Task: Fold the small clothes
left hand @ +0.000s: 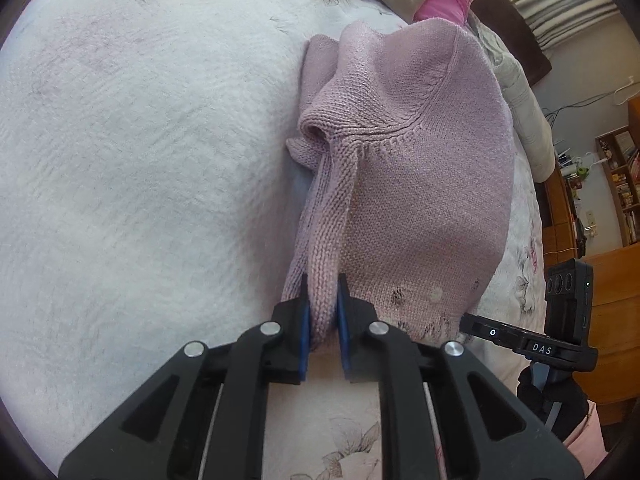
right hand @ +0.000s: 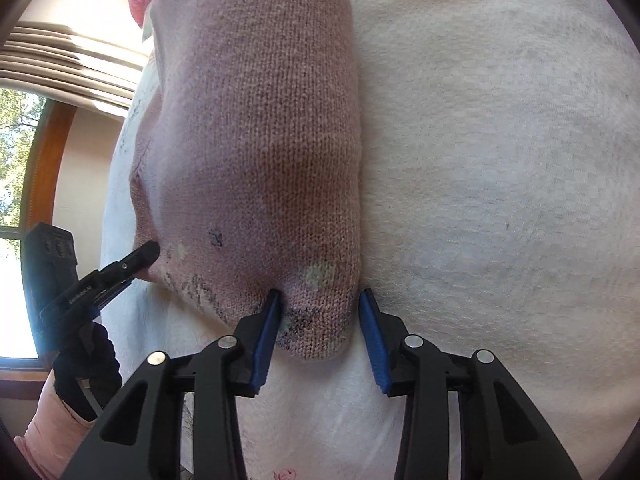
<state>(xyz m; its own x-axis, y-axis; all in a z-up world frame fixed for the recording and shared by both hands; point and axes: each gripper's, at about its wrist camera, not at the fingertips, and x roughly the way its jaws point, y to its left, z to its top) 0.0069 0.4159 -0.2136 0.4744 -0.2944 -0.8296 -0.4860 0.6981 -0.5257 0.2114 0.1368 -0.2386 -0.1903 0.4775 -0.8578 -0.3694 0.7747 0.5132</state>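
Pink sweater flat on the bed, both tongs at its near edge.
Bed (left hand: pixel 120 160) carries the sweater (left hand: pixel 420 200). Left tongs (left hand: pixel 323 316) clenched on a sleeve (left hand: pixel 324 248), pulled taut. Right tongs (right hand: pixel 320 328) released, blue pads either side of the sweater's corner (right hand: pixel 320 320).

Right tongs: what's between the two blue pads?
The pink sweater's bottom corner sits between the open right tongs, touching only one pad, in the right wrist view.
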